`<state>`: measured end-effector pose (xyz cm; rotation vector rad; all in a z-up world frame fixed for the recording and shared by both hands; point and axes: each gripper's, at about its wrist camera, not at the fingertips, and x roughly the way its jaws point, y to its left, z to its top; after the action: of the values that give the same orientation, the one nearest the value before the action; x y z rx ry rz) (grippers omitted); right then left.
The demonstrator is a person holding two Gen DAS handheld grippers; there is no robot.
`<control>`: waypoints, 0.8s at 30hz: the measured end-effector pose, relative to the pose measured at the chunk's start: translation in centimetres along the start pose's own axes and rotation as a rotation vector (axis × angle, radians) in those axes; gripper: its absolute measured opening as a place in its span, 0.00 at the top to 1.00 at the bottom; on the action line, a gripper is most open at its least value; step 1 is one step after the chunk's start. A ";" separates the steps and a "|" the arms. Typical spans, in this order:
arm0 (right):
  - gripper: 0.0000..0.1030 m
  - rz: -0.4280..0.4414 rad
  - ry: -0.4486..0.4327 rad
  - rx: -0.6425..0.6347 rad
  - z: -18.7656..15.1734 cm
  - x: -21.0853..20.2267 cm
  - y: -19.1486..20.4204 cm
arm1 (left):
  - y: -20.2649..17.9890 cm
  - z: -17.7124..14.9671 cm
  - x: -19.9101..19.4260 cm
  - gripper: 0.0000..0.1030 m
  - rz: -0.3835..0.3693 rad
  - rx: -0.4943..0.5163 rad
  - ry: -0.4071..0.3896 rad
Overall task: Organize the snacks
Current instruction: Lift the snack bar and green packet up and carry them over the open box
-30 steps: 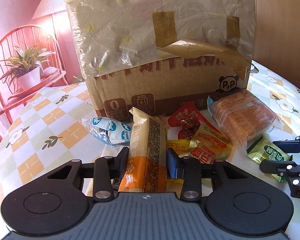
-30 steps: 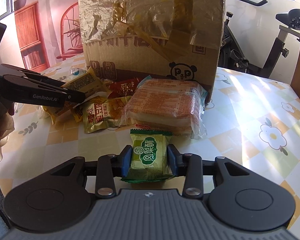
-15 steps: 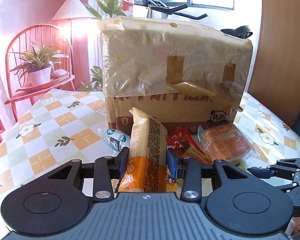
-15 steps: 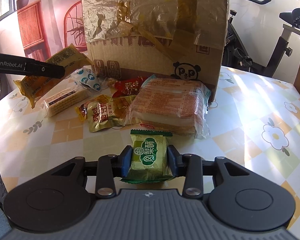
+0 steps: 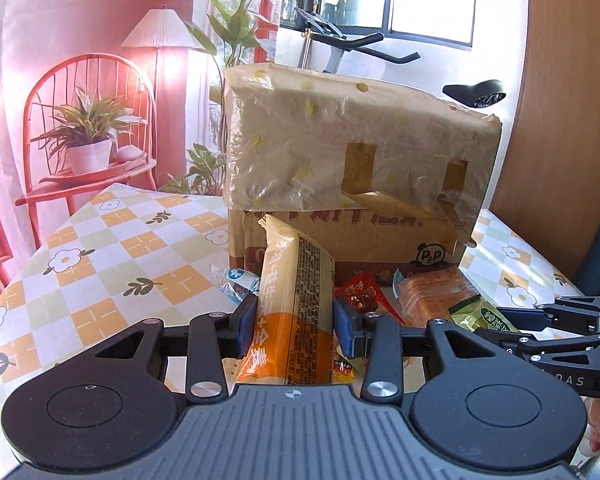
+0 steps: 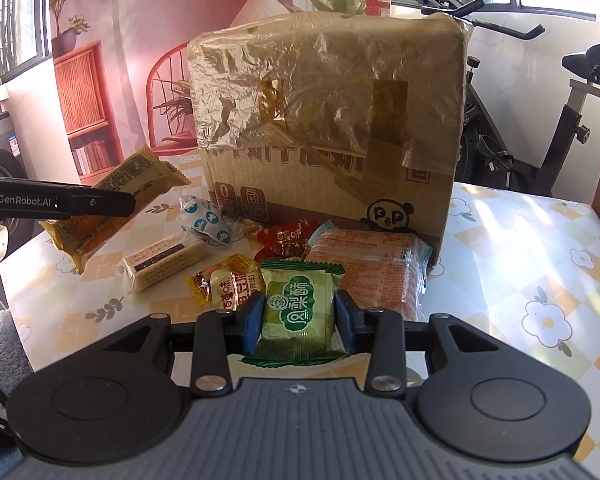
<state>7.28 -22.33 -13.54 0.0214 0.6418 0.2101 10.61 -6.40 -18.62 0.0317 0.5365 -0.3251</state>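
My left gripper (image 5: 294, 326) is shut on a long yellow and orange snack pack (image 5: 294, 308) and holds it in the air above the table; it also shows in the right wrist view (image 6: 112, 204). My right gripper (image 6: 298, 322) is shut on a small green snack packet (image 6: 298, 312), lifted above the table; the packet also shows in the left wrist view (image 5: 482, 316). A tall cardboard box (image 6: 328, 128) wrapped in plastic film stands behind the snack pile.
On the checked tablecloth (image 6: 520, 248) lie a clear pack of orange biscuits (image 6: 376, 268), a red packet (image 6: 286, 238), a yellow packet (image 6: 228, 282), a cracker pack (image 6: 164, 262) and a blue-white packet (image 6: 204, 220). A red chair with a plant (image 5: 88, 148) and an exercise bike (image 6: 540, 120) stand beyond the table.
Both grippers have risen with their packs. The yellow pack left the pile and the green packet left the table, and both views now look from higher and farther back.
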 end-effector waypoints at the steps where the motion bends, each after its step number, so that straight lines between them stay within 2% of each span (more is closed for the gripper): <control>1: 0.61 0.001 -0.014 -0.004 0.5 -0.2 0.0 | 0.1 0.3 -0.2 0.59 -0.001 -0.004 -0.009; 5: 0.61 -0.003 -0.079 -0.023 2.6 -1.2 -0.1 | 0.6 2.2 -0.7 0.59 -0.004 -0.043 -0.049; 9: 0.61 -0.017 -0.156 -0.032 5.7 -2.2 -0.7 | 0.6 5.1 -1.3 0.59 0.011 -0.033 -0.090; 15: 0.61 -0.059 -0.254 -0.016 11.6 -2.4 -2.8 | -0.1 11.6 -0.4 0.59 -0.005 0.008 -0.170; 20: 0.61 -0.110 -0.266 -0.001 16.5 -0.5 -4.7 | -1.4 16.3 2.3 0.59 -0.038 0.030 -0.201; 24: 0.61 -0.140 -0.235 0.021 19.5 1.8 -5.9 | -2.3 19.1 5.9 0.59 -0.056 0.036 -0.170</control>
<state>21.37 -26.91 0.51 0.0212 0.4095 0.0640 24.15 -12.50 -5.09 0.0238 0.3639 -0.3882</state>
